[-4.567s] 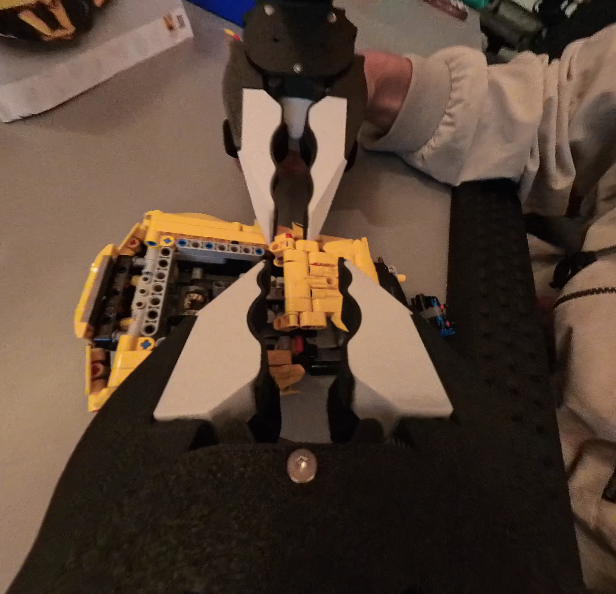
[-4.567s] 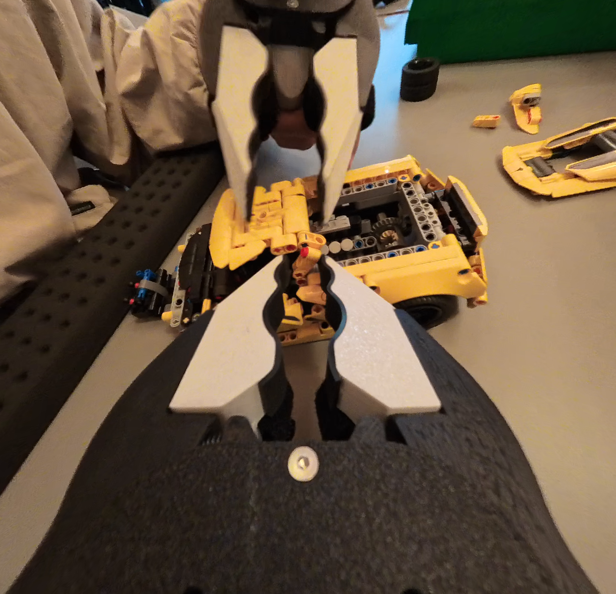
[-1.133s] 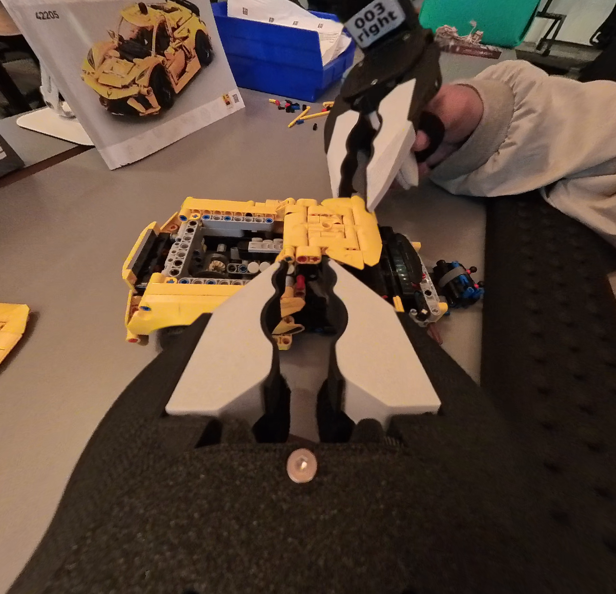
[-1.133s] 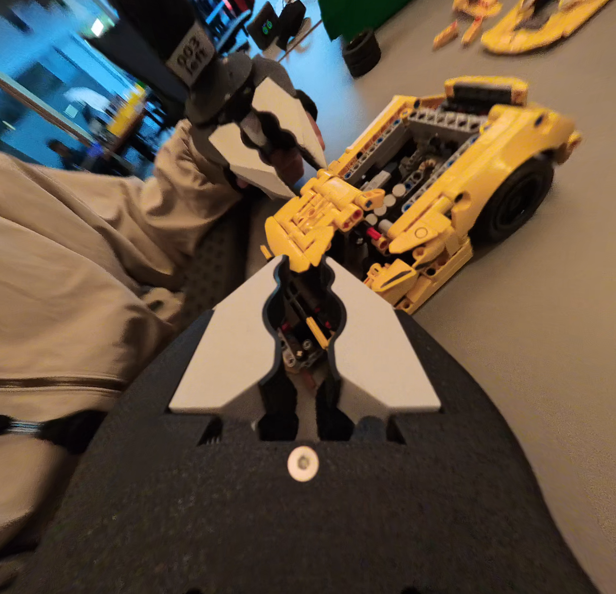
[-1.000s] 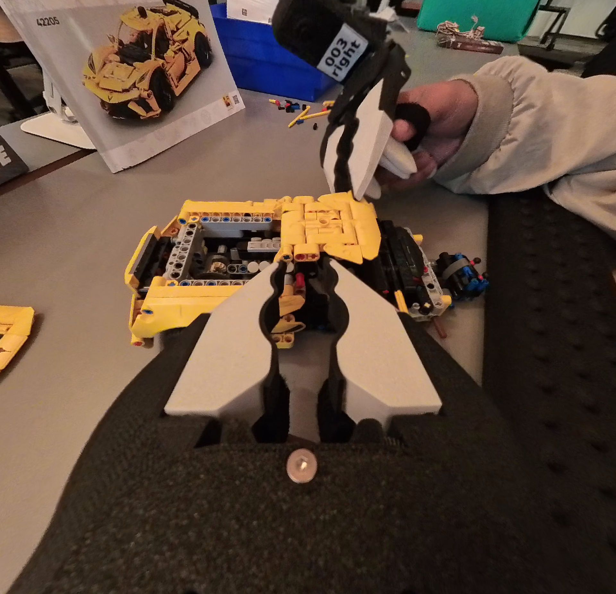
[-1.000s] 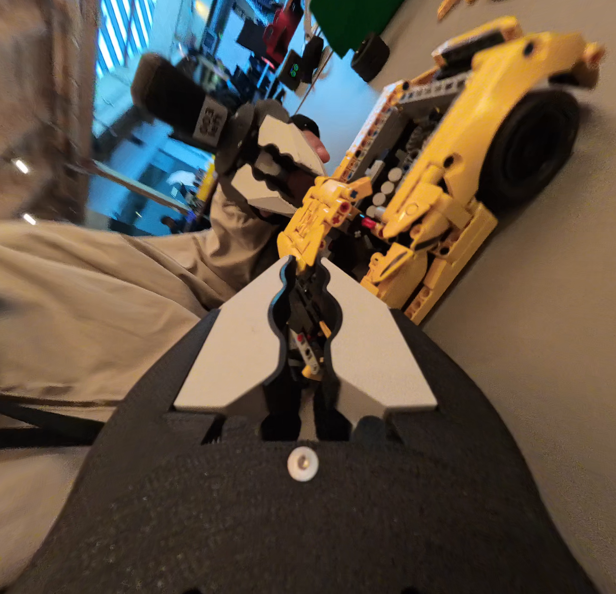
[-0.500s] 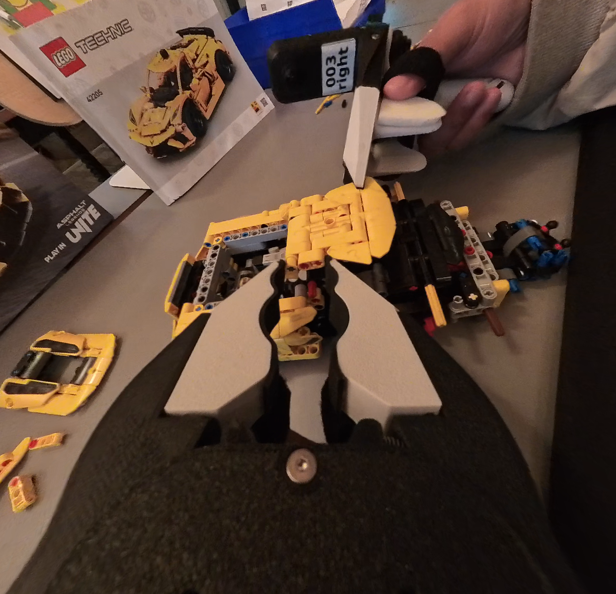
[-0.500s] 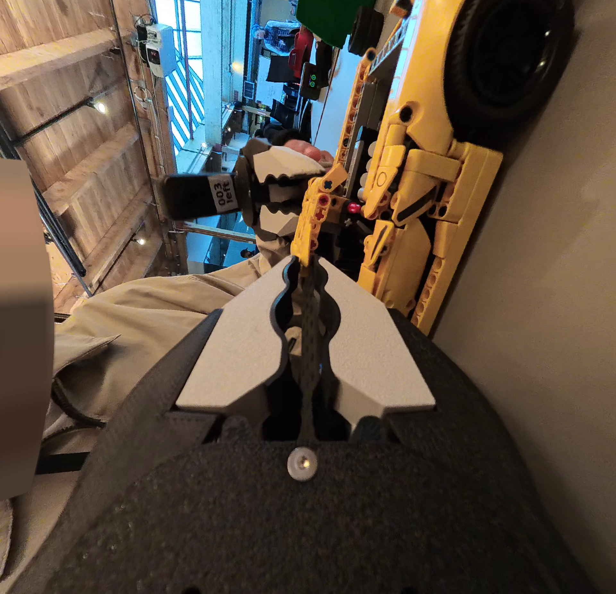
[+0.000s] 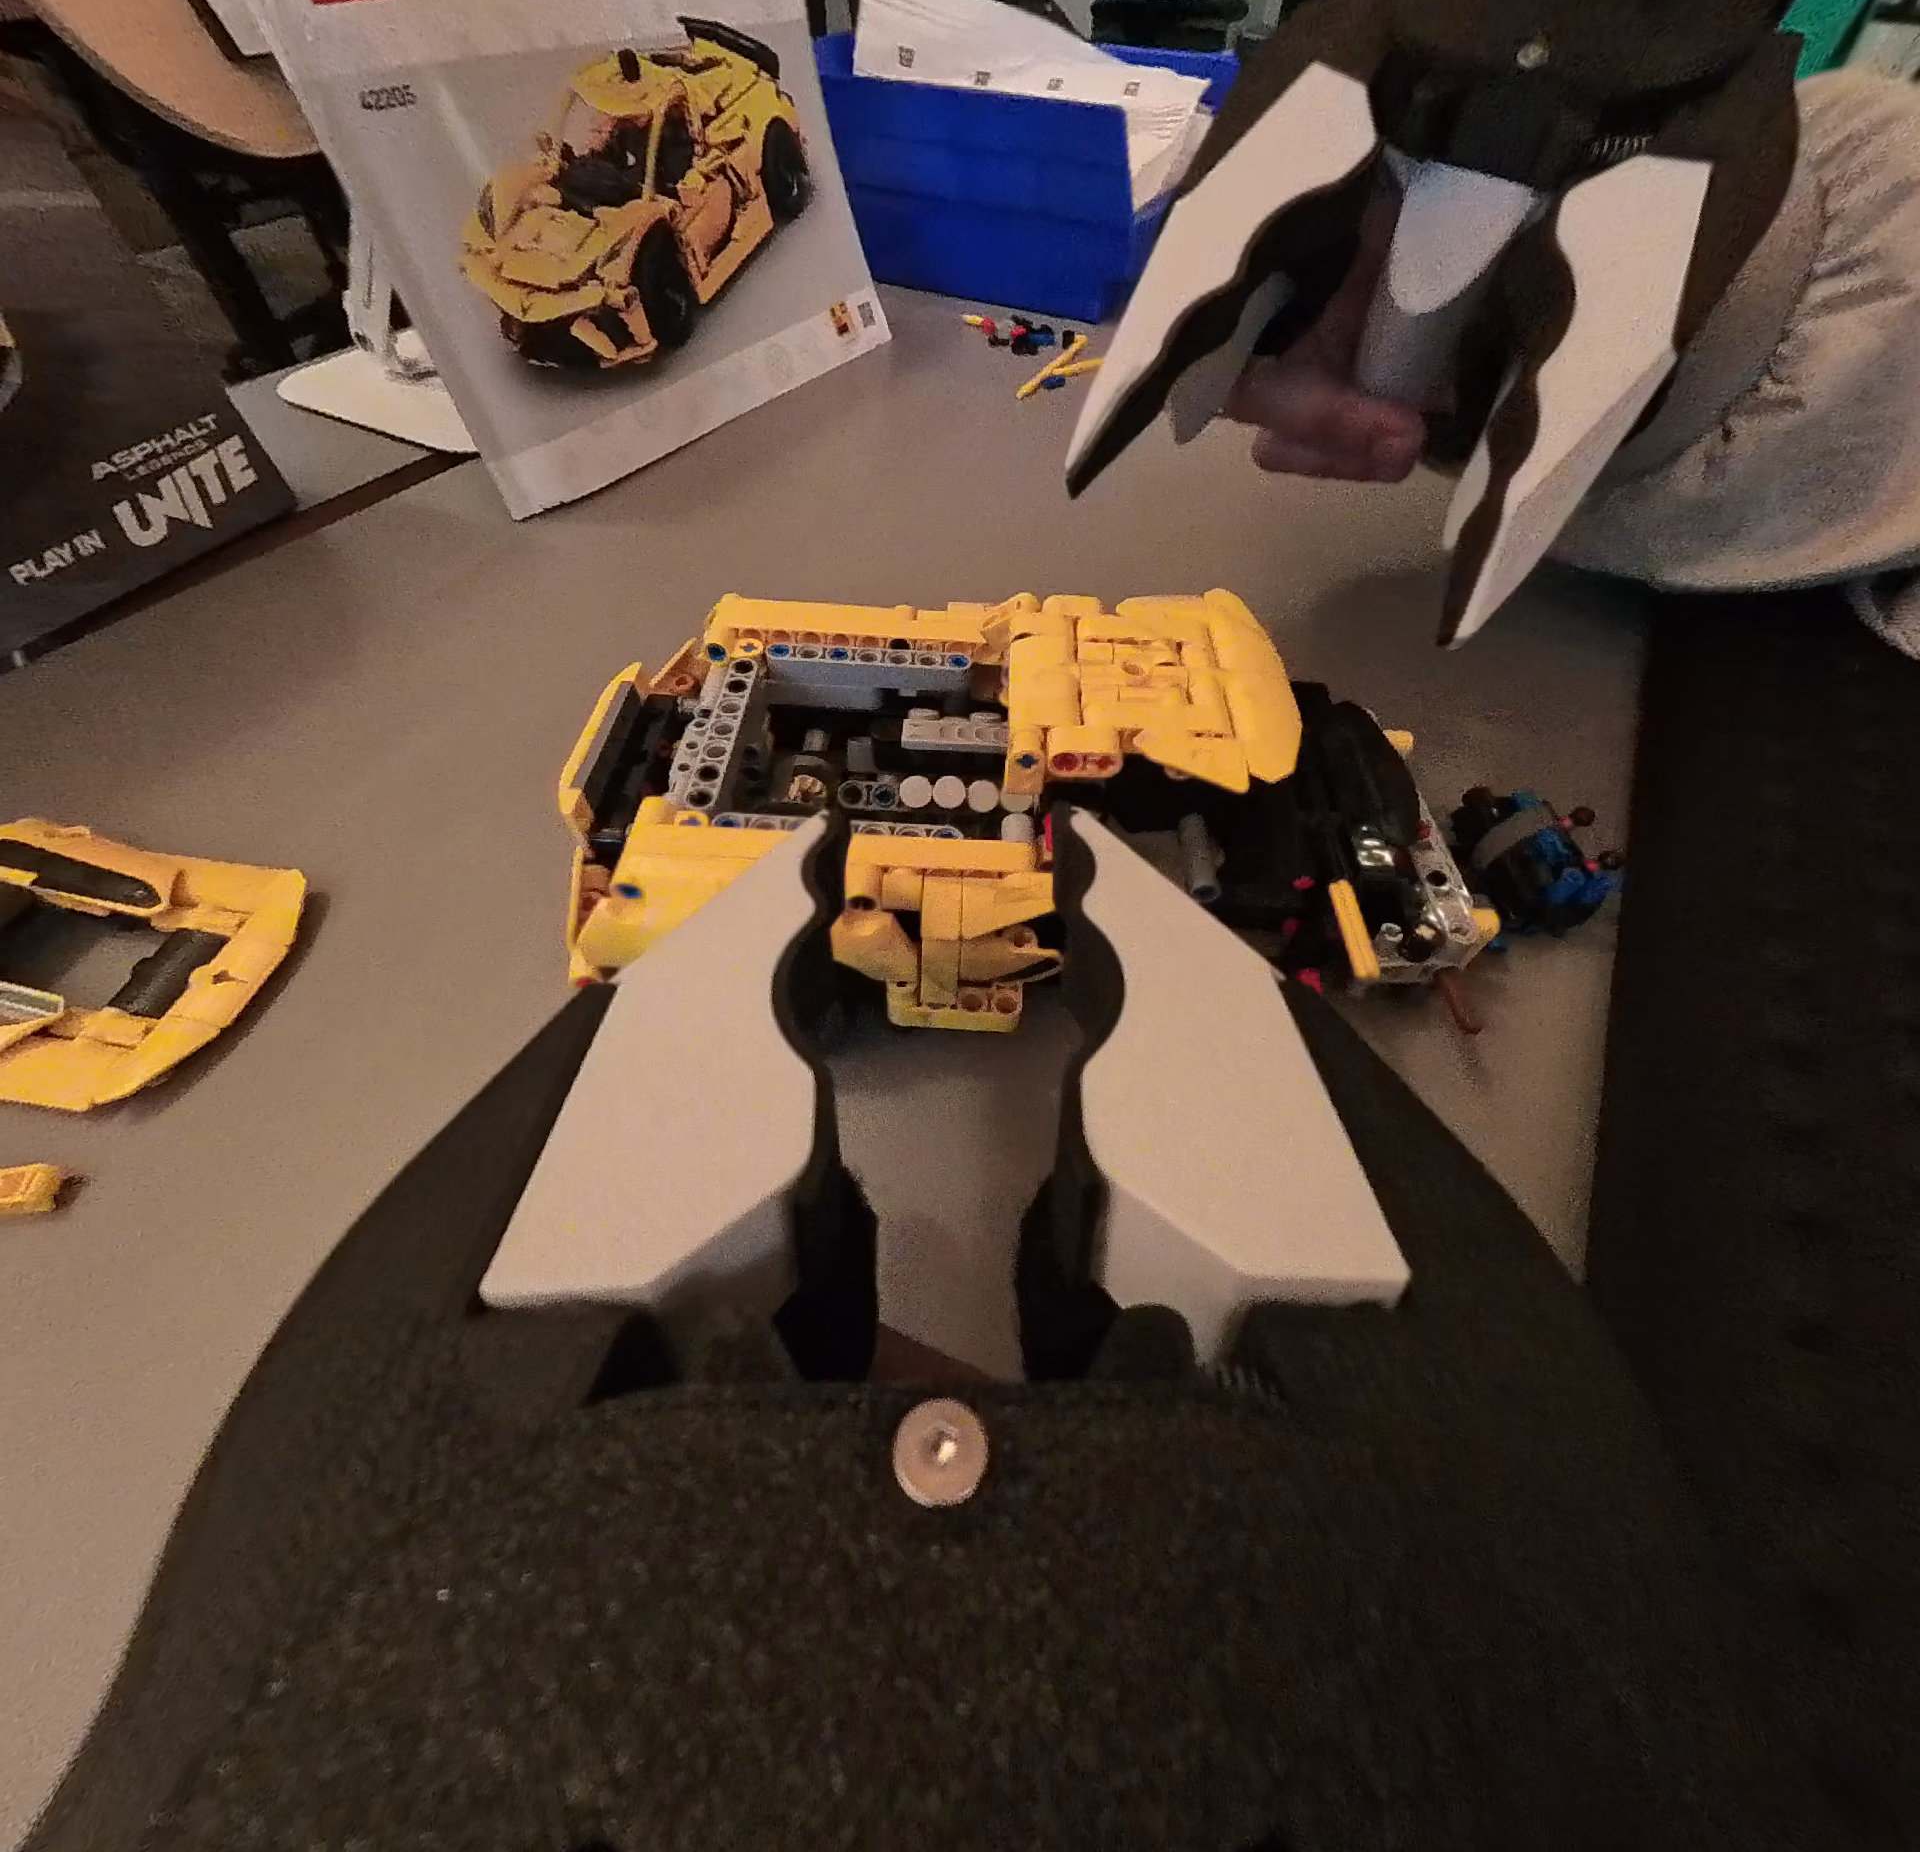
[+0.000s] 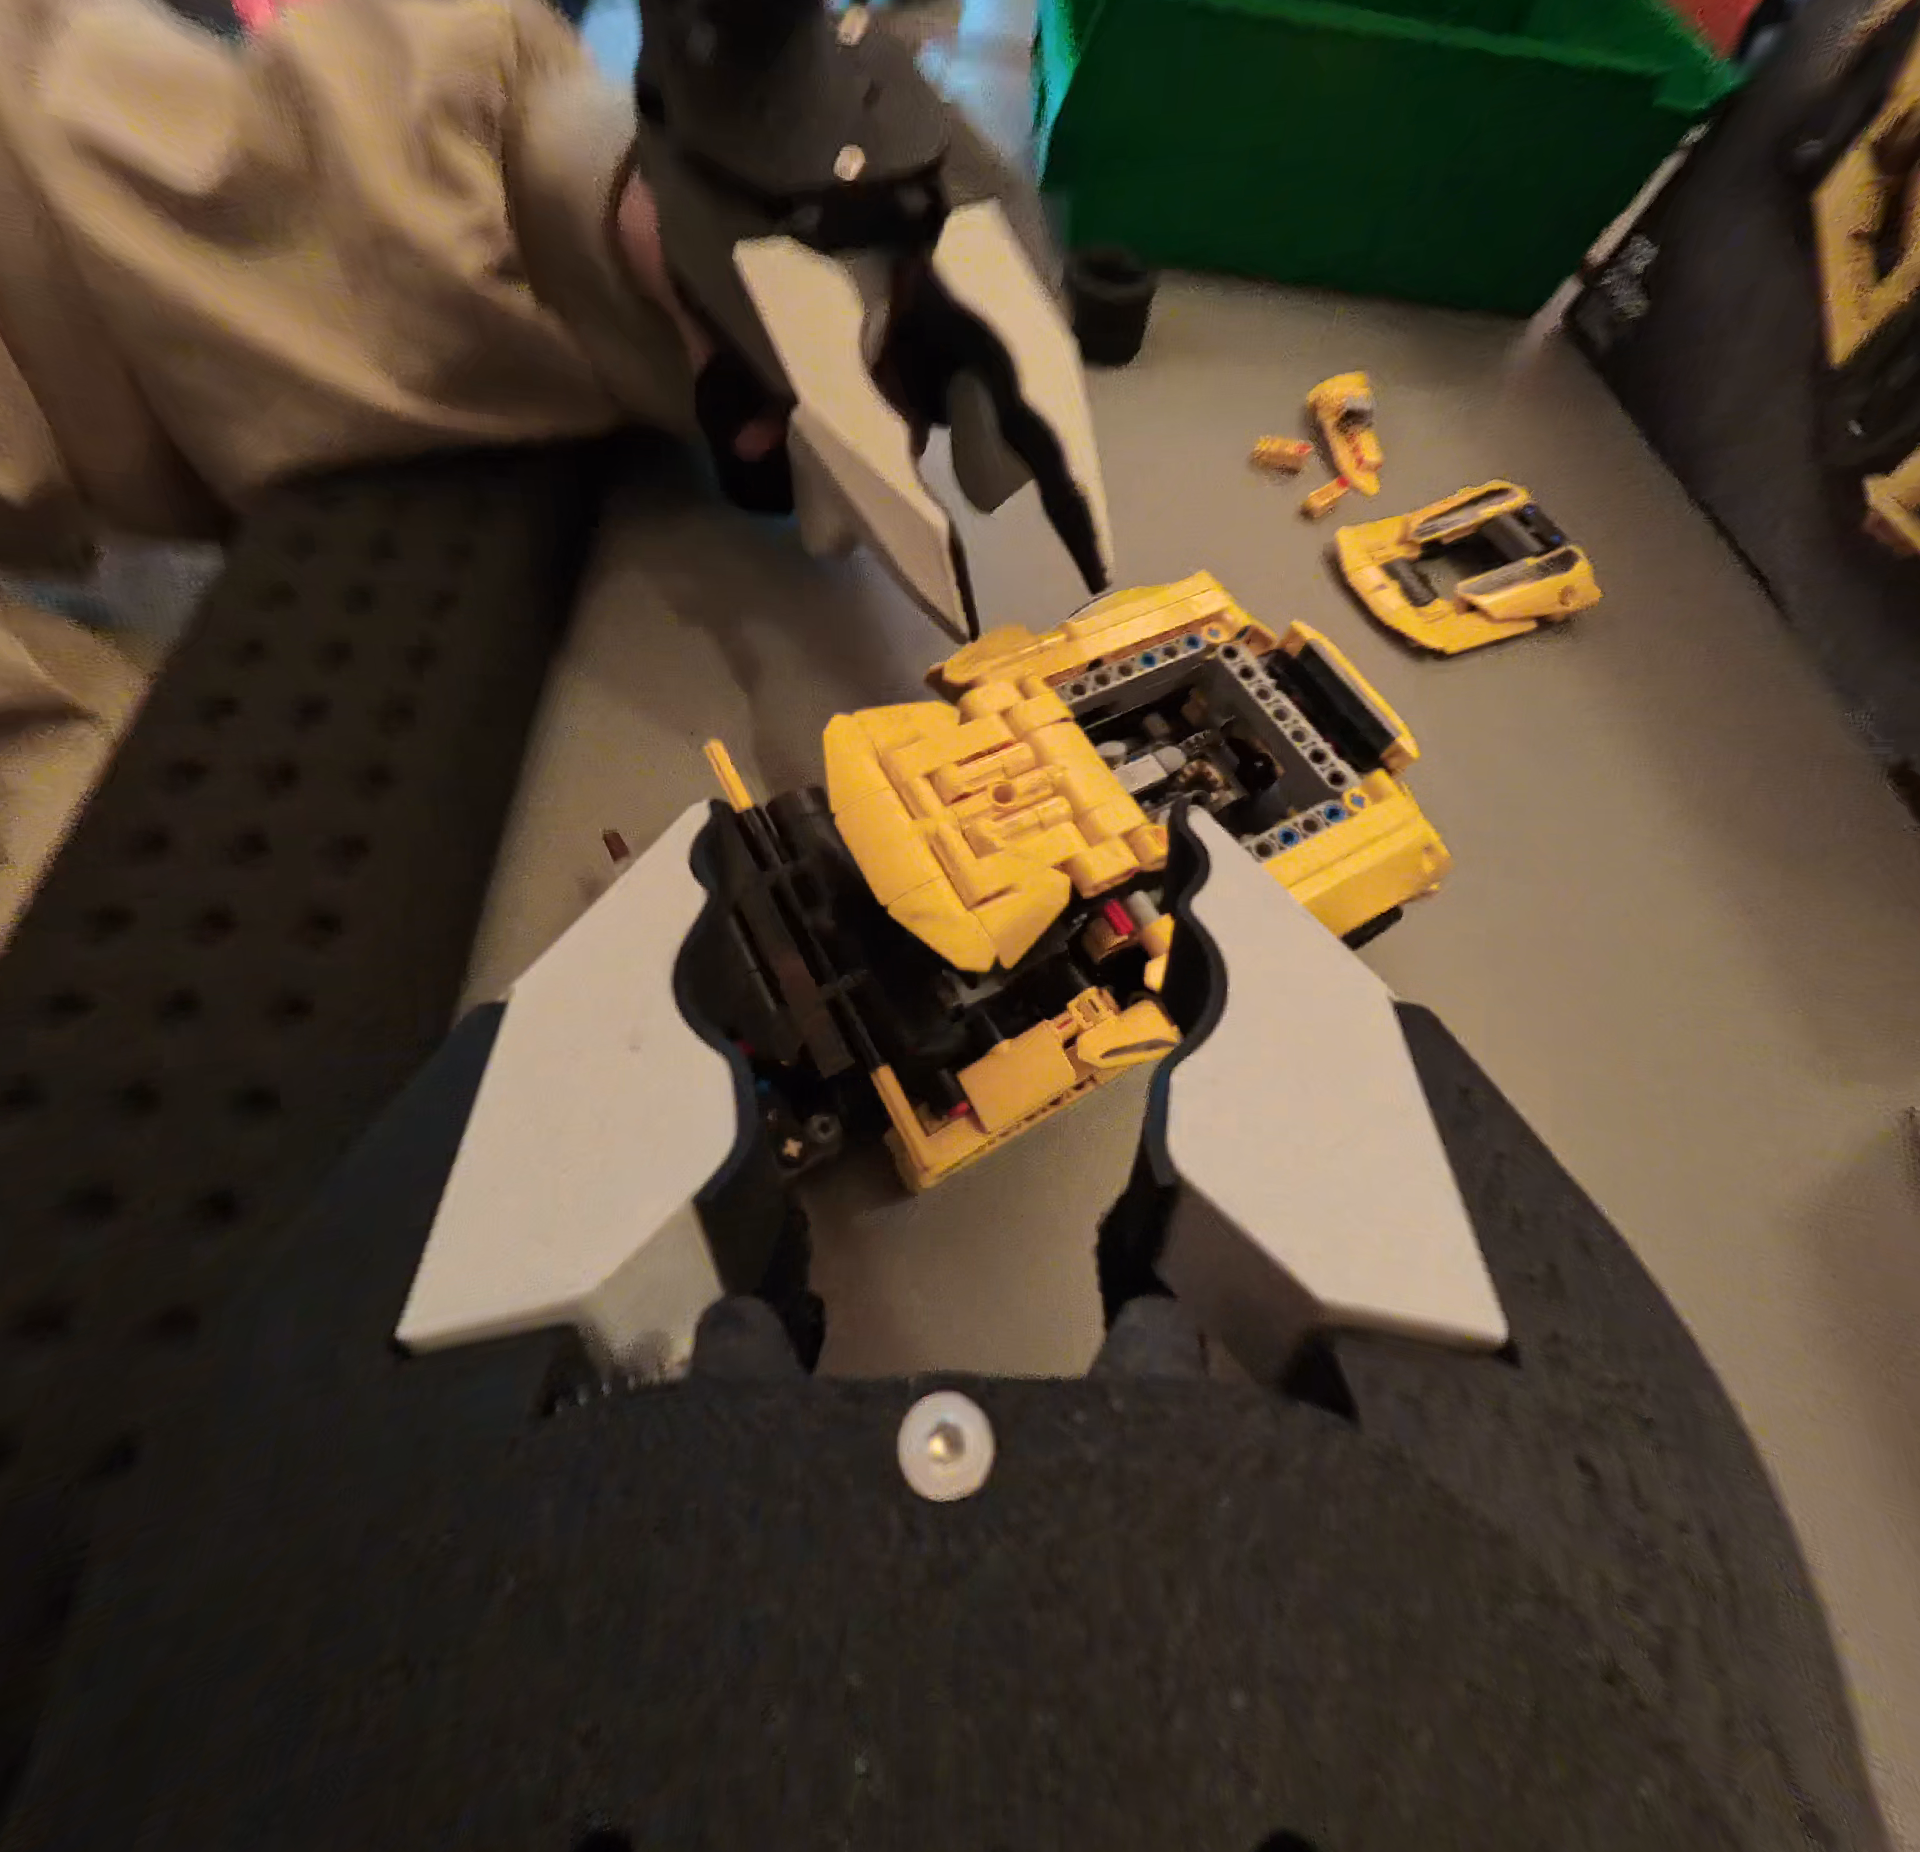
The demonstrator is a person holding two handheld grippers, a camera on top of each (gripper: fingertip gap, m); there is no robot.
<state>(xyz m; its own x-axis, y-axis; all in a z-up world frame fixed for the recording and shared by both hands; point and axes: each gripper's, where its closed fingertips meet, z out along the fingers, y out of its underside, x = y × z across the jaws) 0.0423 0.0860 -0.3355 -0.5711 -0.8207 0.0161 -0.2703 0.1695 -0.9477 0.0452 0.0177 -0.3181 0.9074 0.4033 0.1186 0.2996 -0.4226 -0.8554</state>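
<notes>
A part-built yellow brick car (image 9: 935, 763) lies on the grey table, its yellow roof panel (image 9: 1143, 701) set over the black middle section. My left gripper (image 9: 940, 826) is open and empty, hovering just above the car's near side. In the right wrist view it (image 10: 1029, 607) hangs over the car's far edge. My right gripper (image 10: 940, 815) is wide open and empty above the car (image 10: 1091, 815), straddling the roof panel (image 10: 977, 805) without touching it. In the left wrist view it (image 9: 1262, 561) is raised beyond the car's right end.
An instruction booklet (image 9: 582, 223) and a blue bin (image 9: 987, 192) stand behind the car. A loose yellow body panel (image 9: 125, 961) lies to the left. A green bin (image 10: 1351, 140), a black tyre (image 10: 1112, 306) and small yellow pieces (image 10: 1340, 431) lie nearby. A black perforated mat (image 10: 260, 815) borders the table. The tips of one gripper are about 8 cm away from the tips of the other.
My right gripper, turned sideways and shut on the roof panel's edge, has let go, opened wide, levelled and lifted away. My left gripper has opened a little and drawn back.
</notes>
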